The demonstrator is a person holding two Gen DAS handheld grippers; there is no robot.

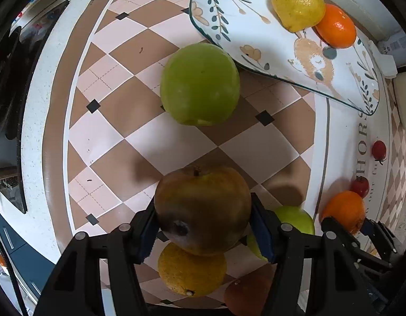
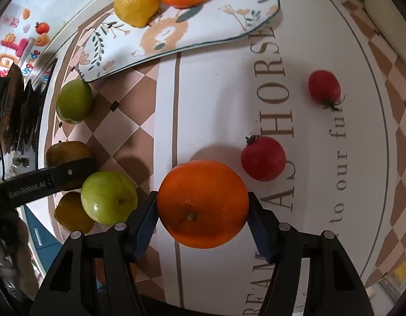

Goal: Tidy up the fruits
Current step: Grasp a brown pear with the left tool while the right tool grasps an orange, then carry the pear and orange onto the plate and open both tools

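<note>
Both my grippers are clamped on fruit — left gripper (image 1: 203,223) on a brown apple (image 1: 203,208), right gripper (image 2: 203,221) on an orange (image 2: 203,202). Only 2 fruits sit on the plate (image 1: 242,26); 2 green apples and 2 tomatoes wait on the mat.

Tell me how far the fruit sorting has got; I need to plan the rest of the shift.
Done: a lemon and a small orange lie on the plate. In hand: the left tool grips a brownish apple; the right tool grips a large orange. Left on the cloth: two green apples, a yellow citrus and two red tomatoes.
</note>
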